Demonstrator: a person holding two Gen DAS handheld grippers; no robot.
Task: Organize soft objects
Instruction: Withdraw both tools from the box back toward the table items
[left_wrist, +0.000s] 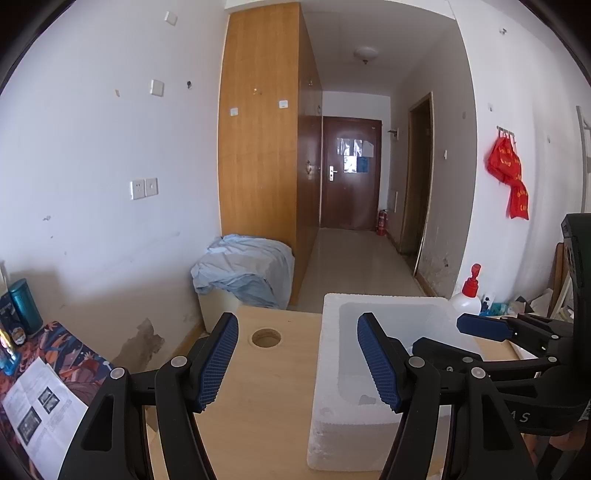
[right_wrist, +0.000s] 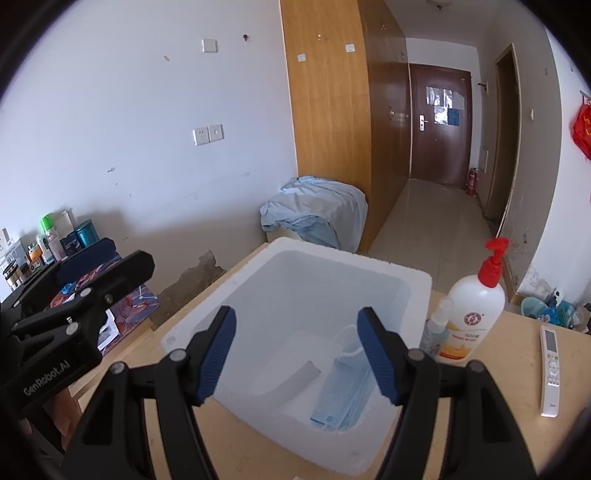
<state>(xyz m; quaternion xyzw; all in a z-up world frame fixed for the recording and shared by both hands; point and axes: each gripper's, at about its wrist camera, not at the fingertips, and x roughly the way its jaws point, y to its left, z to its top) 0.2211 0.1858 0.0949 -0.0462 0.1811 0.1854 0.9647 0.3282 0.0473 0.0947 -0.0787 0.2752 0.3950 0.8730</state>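
Observation:
A white foam box stands open on the light wooden table. Inside it, in the right wrist view, lies a stack of blue face masks beside a white flat packet. My right gripper hovers over the box, open, with nothing between its blue pads. My left gripper is also open and holds nothing, at the box's left wall over the table. The right gripper shows at the right of the left wrist view.
A white pump bottle with a red top, a small clear spray bottle and a white remote stand right of the box. The table has a round hole. A patterned cloth with a leaflet lies left.

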